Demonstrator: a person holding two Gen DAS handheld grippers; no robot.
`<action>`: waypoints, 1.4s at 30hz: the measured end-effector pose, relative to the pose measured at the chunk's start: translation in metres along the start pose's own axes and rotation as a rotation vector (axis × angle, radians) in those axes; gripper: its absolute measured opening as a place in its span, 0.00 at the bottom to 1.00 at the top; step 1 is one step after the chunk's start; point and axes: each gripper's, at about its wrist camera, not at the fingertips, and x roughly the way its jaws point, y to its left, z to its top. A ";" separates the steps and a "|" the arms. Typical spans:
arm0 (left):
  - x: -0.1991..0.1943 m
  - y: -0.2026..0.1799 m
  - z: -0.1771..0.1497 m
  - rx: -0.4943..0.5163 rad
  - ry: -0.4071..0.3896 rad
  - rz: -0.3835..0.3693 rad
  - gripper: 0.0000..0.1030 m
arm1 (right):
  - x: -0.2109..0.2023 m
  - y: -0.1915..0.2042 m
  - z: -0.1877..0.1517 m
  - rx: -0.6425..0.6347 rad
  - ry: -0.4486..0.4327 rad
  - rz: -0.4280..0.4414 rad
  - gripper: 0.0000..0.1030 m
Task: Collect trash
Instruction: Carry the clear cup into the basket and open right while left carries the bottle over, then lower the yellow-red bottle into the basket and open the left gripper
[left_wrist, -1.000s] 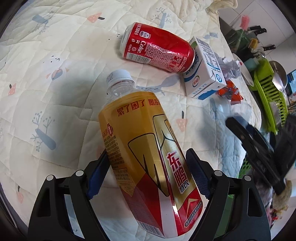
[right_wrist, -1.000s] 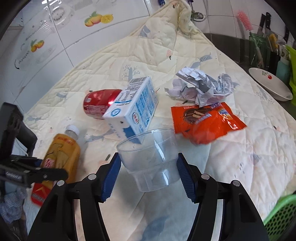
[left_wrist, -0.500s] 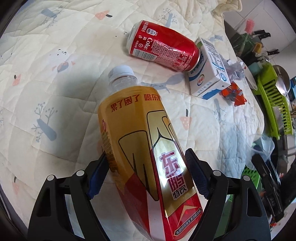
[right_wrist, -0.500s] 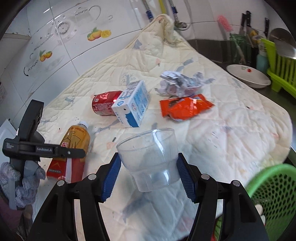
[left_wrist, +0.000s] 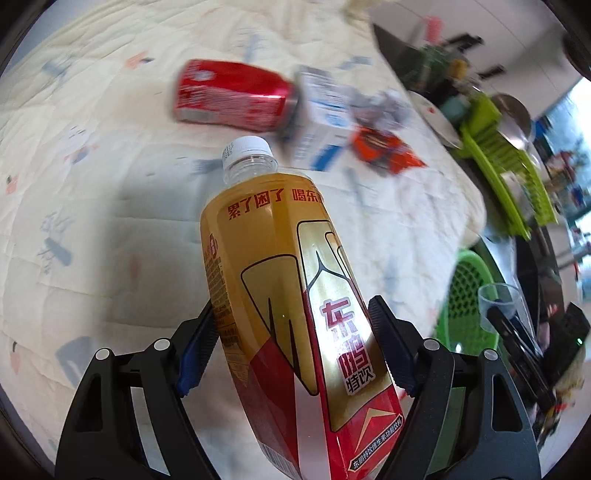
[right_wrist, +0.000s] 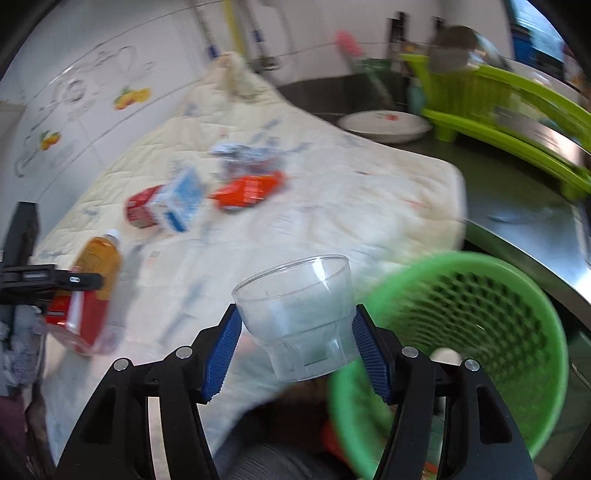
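Observation:
My left gripper (left_wrist: 291, 339) is shut on a yellow-and-red drink bottle (left_wrist: 284, 295) with a white cap, held above the quilt (left_wrist: 92, 184). My right gripper (right_wrist: 295, 339) is shut on a clear plastic cup (right_wrist: 299, 314), held beside the rim of a green basket (right_wrist: 461, 332). The basket also shows in the left wrist view (left_wrist: 465, 295). On the quilt lie a red cola can (left_wrist: 232, 96), a white-and-blue carton (left_wrist: 325, 114), an orange wrapper (left_wrist: 384, 147) and crumpled paper (left_wrist: 380, 107).
A green dish rack (right_wrist: 498, 107) and a white bowl (right_wrist: 384, 125) stand on the steel counter (right_wrist: 517, 221) at the right. A tiled wall (right_wrist: 92, 92) lies behind the quilt. The basket sits below the quilt's near right edge.
The right gripper has carried the cup away from the quilt to beside the green basket. The left gripper has lifted the bottle and turned right.

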 end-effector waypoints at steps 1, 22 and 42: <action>0.001 -0.009 -0.001 0.016 0.004 -0.013 0.75 | -0.003 -0.009 -0.003 0.013 0.005 -0.022 0.58; 0.047 -0.175 -0.019 0.290 0.088 -0.140 0.75 | -0.010 -0.154 -0.047 0.249 0.074 -0.227 0.60; 0.117 -0.303 -0.044 0.605 0.095 -0.103 0.75 | -0.059 -0.156 -0.062 0.258 -0.018 -0.199 0.66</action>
